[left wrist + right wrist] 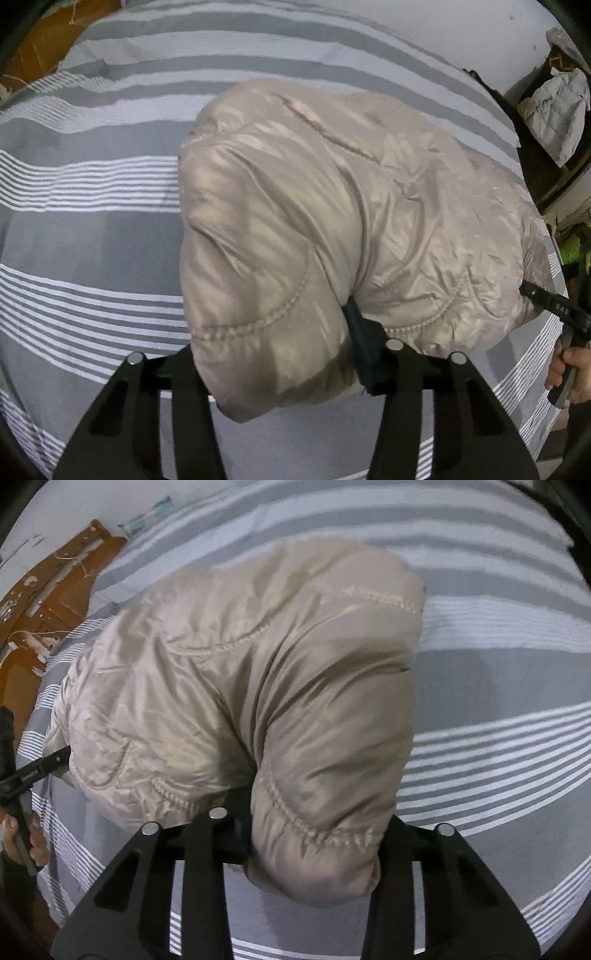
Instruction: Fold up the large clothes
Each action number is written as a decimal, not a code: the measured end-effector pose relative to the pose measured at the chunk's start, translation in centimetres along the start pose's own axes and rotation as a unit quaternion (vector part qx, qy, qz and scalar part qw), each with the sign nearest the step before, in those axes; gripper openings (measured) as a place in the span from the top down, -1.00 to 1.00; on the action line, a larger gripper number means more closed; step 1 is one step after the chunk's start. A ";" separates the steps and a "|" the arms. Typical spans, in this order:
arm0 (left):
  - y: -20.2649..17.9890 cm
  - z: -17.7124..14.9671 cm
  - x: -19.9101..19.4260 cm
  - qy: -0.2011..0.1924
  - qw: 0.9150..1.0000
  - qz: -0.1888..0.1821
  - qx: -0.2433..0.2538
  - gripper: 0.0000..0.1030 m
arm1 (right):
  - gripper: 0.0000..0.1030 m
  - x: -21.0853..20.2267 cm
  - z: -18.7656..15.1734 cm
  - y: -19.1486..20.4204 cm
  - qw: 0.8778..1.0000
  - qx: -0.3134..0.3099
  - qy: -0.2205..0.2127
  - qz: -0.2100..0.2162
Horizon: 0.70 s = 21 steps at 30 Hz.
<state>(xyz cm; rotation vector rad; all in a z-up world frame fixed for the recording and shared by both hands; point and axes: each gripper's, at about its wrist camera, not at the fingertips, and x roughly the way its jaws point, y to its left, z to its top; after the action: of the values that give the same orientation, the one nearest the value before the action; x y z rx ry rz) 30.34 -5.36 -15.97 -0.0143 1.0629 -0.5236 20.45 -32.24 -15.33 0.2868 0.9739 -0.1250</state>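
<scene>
A shiny beige padded jacket [314, 206] lies bunched on a grey and white striped bed cover [92, 221]. My left gripper [273, 343] is shut on a thick fold of the jacket's near hem, and the fabric bulges out between its fingers. In the right wrist view the jacket [240, 672] hangs from my right gripper [317, 823], which is shut on the hem's other corner. The near edge is raised off the cover. The right gripper's finger [546, 299] and a person's hand [569, 373] show at the left wrist view's right edge. The left gripper [37, 771] shows at the right wrist view's left edge.
The striped cover [498, 686] spreads wide beyond the jacket. A brown wooden surface [48, 602] with scraps and strings borders the bed on one side. A pale garment [554, 110] hangs past the bed's far right corner, beside dark furniture.
</scene>
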 end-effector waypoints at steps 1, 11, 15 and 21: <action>-0.6 -0.1 -0.6 -0.004 1.000 0.000 0.006 0.08 | 0.36 -0.6 -0.2 0.1 1.000 -0.005 -0.012 -0.003; -9.2 -5.5 -7.7 -0.047 0.997 -0.044 0.044 0.21 | 0.42 -14.0 -3.7 0.5 0.989 -0.079 -0.118 -0.038; -12.5 -10.4 -9.4 -0.031 0.995 -0.082 0.050 0.28 | 0.42 -18.7 -7.7 -2.1 0.987 -0.087 -0.123 -0.059; -15.4 -16.9 -8.3 -0.005 0.994 -0.095 0.061 0.26 | 0.40 -19.9 -13.1 -11.7 0.990 -0.044 -0.072 -0.113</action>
<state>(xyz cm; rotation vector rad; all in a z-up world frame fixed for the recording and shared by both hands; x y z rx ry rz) 6.92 -11.43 -13.52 -0.0110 1.0240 -0.7585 -3.80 -40.02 -7.89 0.0846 0.8629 -0.3051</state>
